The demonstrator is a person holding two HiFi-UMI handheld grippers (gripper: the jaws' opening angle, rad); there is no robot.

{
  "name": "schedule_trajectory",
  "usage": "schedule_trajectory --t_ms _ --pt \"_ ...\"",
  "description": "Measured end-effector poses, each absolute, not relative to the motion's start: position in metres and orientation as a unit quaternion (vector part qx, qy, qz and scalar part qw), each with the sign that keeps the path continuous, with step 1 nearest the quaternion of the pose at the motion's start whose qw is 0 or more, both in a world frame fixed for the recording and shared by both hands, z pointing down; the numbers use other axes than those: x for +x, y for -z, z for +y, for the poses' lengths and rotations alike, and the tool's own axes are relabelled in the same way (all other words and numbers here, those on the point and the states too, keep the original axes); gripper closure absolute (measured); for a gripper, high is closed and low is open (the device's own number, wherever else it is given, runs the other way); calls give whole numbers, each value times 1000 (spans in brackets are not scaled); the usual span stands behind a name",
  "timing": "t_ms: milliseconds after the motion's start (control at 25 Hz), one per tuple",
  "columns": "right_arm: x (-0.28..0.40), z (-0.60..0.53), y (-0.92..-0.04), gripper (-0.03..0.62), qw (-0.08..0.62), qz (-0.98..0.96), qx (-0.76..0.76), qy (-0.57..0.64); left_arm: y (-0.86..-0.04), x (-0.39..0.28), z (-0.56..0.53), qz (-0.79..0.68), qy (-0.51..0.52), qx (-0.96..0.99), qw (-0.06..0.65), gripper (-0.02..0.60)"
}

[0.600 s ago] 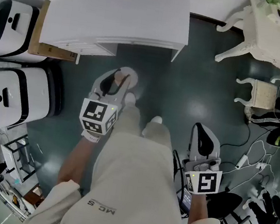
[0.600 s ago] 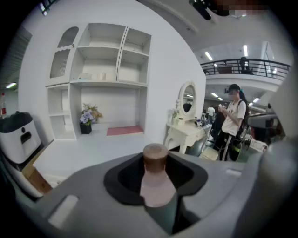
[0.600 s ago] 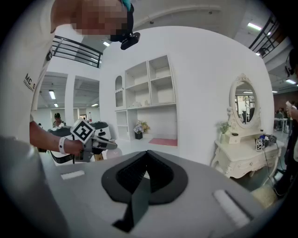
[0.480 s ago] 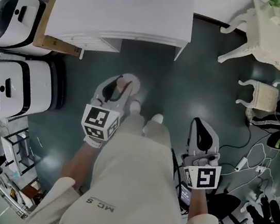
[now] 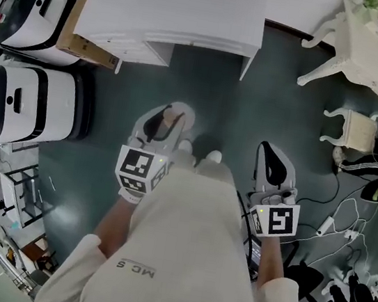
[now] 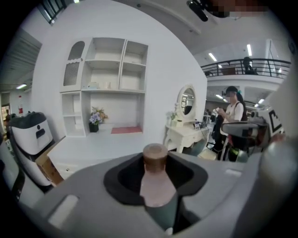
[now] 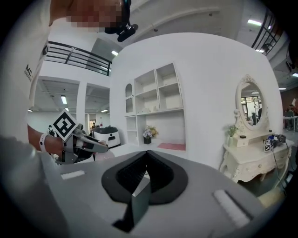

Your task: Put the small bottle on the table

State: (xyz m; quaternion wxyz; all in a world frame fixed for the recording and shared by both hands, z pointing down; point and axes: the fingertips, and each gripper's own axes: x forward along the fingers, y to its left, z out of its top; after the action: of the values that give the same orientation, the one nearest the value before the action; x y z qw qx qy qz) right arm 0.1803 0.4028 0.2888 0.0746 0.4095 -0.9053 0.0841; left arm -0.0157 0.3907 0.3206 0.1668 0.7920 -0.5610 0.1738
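White counter (image 5: 168, 10) sits ahead across the dark floor. Your left gripper (image 5: 164, 118) is pinching the small bottle (image 6: 153, 181) upright by its body, cap clear, likely for a clean set-down. Your right gripper (image 7: 142, 176) hangs pressed together, empty.

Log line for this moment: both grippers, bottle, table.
left gripper: shut on small bottle | right gripper: shut, empty | white table: ahead, bottle not yet on it

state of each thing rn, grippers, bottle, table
left gripper: shut on the small bottle
right gripper: jaws together, nothing between them
small bottle: capped, roughly upright, held in the air
white table: bottle not yet on it
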Motion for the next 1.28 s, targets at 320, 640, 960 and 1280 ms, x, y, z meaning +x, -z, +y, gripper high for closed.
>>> schedule_trajectory --t_ms 320,640,960,1280 --pt "193 405 -284 599 69 -904 415 -74 -315 -7 402 -564 -175 791 160 443" --pt "185 372 -283 599 66 -905 413 -79 -319 -21 369 -564 -175 789 167 443" --pt "146 283 -292 599 82 -904 413 -69 -331 -38 270 -538 -172 811 155 443" --pt "100 146 -264 599 71 -895 436 -54 -323 -69 119 -502 -181 833 149 443"
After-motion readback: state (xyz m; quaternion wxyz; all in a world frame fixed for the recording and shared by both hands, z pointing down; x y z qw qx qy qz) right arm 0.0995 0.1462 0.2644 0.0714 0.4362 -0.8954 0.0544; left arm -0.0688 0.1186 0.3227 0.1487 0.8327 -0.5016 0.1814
